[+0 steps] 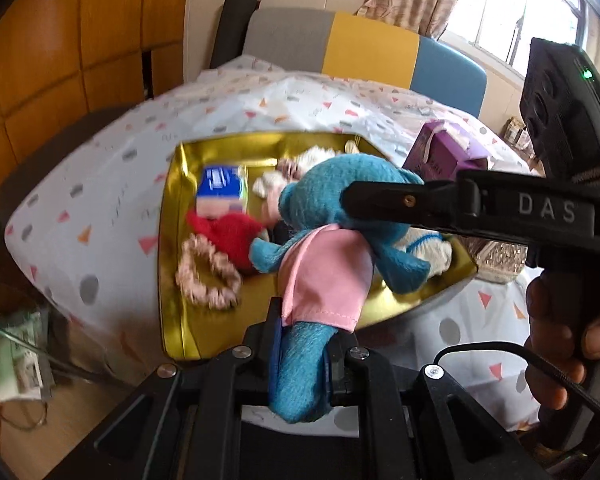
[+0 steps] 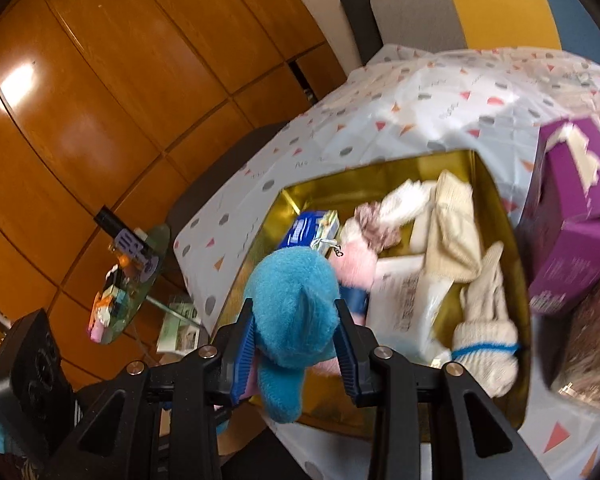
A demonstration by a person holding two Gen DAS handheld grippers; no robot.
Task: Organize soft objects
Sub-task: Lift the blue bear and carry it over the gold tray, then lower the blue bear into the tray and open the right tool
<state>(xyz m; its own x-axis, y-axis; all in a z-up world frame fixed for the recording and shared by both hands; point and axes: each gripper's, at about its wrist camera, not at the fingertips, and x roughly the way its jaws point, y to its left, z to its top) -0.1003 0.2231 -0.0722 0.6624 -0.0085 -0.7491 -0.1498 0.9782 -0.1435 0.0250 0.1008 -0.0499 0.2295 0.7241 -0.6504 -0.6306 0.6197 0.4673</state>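
A blue plush toy in a pink dress (image 1: 324,248) hangs above a gold box (image 1: 180,264). My left gripper (image 1: 302,356) is shut on its leg. My right gripper (image 2: 296,320) is shut on its head (image 2: 296,300); that gripper's finger also crosses the left wrist view (image 1: 420,204). Inside the box lie a red soft item (image 1: 228,236), a fluffy beige scrunchie (image 1: 208,276), a blue packet (image 1: 220,180), a pink plush (image 2: 354,260), white socks (image 2: 484,320) and a white tissue pack (image 2: 408,300).
The box sits on a table under a white cloth with coloured shapes (image 1: 112,184). A purple box (image 2: 572,216) and a glittery brown box (image 2: 588,352) stand at its right. A multicolour chair (image 1: 372,48) is behind. A small glass side table (image 2: 132,280) stands left by wooden panels.
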